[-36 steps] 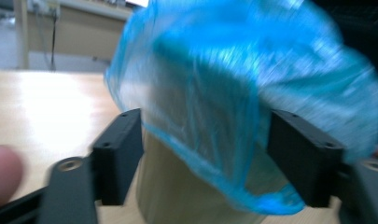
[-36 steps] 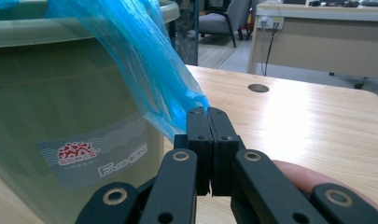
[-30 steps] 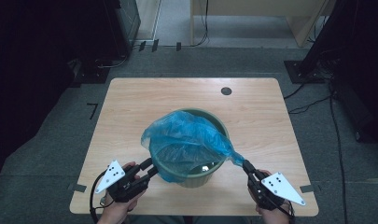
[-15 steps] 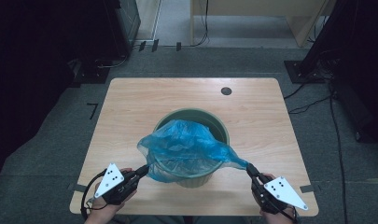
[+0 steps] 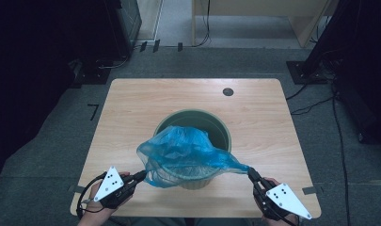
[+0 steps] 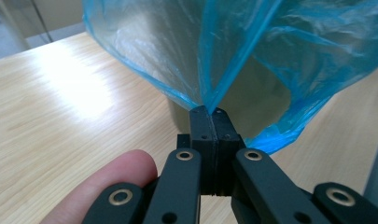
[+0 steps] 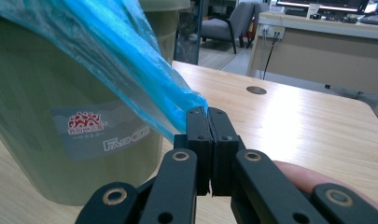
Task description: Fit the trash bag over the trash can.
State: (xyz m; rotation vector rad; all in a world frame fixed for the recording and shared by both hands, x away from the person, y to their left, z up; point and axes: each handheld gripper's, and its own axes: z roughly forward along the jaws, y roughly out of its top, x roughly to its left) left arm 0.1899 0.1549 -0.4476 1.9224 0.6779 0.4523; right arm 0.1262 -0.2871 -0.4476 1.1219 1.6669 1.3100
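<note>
1. Blue plastic bag [image 5: 183, 153]: thin, limp, slippery film, light; best held at its rim. Draped over green bin [image 5: 221, 129] near table [image 5: 131, 108] front edge.
2. Left gripper [image 5: 142, 176]: front-left, jaws clamped on bag rim.
3. Right gripper [image 5: 250, 172]: front-right, jaws pinching opposite rim, stretched taut.

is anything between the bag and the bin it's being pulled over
Nothing visible does. The bag, pinched by the left gripper and right gripper, is stretched over the near rim of the bin; its far rim is uncovered.
</note>
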